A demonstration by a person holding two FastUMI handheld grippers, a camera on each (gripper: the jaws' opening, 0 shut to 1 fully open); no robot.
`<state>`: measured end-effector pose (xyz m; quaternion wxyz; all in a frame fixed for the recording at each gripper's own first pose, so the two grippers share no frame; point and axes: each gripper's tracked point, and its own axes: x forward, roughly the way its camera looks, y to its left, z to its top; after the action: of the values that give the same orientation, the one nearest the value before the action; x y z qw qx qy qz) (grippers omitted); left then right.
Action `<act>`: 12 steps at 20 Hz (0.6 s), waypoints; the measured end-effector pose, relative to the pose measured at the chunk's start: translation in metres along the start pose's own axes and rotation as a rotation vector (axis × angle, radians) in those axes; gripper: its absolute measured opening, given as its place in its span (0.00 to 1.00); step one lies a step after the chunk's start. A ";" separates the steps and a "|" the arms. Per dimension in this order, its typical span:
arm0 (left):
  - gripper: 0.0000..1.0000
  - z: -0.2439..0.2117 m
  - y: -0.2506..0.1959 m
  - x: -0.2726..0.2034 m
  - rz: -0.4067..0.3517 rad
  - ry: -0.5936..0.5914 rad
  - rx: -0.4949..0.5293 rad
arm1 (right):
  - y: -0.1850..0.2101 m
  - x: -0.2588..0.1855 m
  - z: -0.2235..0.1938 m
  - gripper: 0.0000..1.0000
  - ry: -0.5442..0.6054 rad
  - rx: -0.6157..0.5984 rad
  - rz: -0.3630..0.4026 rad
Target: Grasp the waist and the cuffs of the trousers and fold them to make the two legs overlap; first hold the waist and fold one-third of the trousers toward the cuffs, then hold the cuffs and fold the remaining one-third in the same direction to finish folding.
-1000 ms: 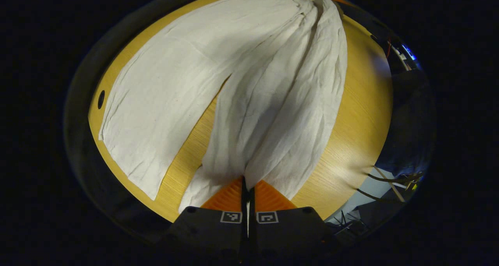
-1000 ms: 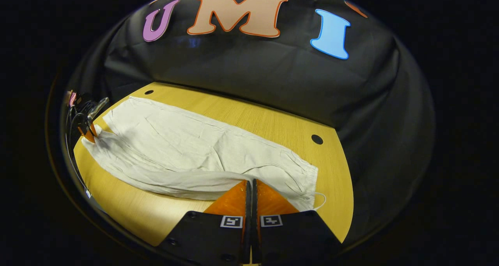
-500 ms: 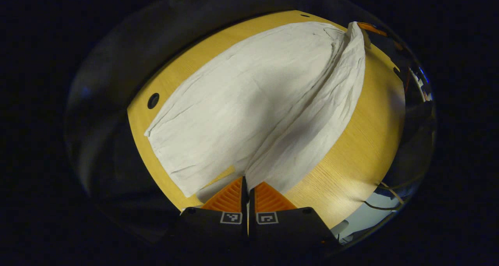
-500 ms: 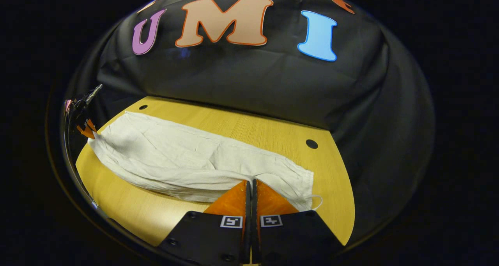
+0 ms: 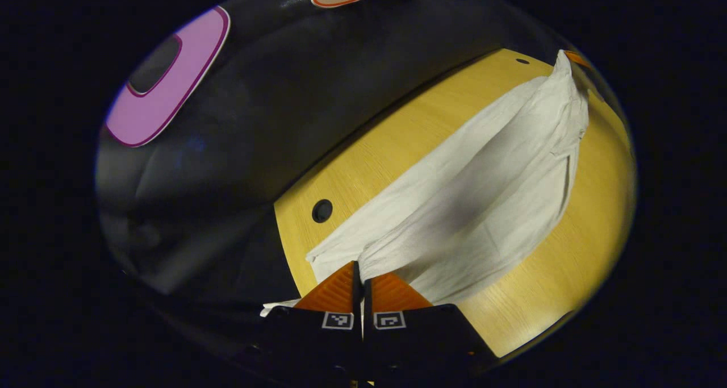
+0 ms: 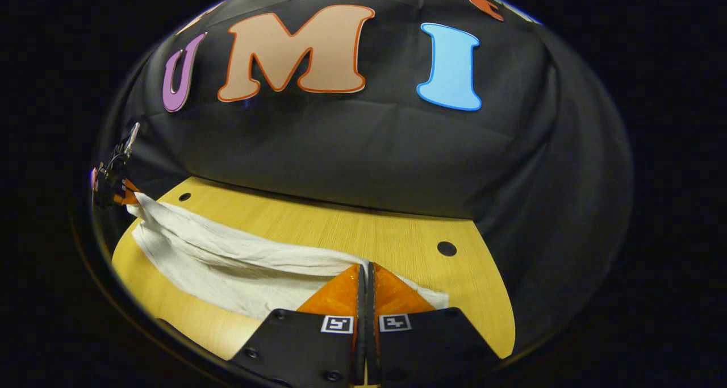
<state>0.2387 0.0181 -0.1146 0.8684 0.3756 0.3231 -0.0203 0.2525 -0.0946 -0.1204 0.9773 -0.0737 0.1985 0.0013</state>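
Note:
Pale cream trousers (image 5: 477, 206) lie lengthwise on the yellow wooden table (image 5: 590, 234), one leg drawn over the other. My left gripper (image 5: 358, 265) is shut on the cuff end, its fingers pinching the cloth near the table's edge. At the far end of the left gripper view the other gripper (image 5: 576, 58) holds the waist. In the right gripper view my right gripper (image 6: 366, 266) is shut on the waist edge of the trousers (image 6: 227, 263), and the upper layer runs lifted from there to the left gripper (image 6: 116, 192) at the far left.
The black cloth wall (image 6: 363, 155) stands close behind the table's far edge. Round cable holes (image 6: 446, 248) (image 5: 322, 210) sit in the tabletop (image 6: 369, 234) near its back corners. Bare wood lies between the trousers and the wall.
Both grippers have carried the near leg up and over towards the wall, so it now covers the far leg. The spread cloth has narrowed to a single band.

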 end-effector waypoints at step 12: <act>0.59 0.033 -0.055 0.002 0.076 -0.108 -0.292 | 0.011 0.110 -0.076 0.97 0.147 0.138 0.011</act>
<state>0.2430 -0.0431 -0.1334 0.9301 0.2558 0.2608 0.0395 0.3245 -0.0973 -0.2337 0.9628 -0.0053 0.2697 -0.0126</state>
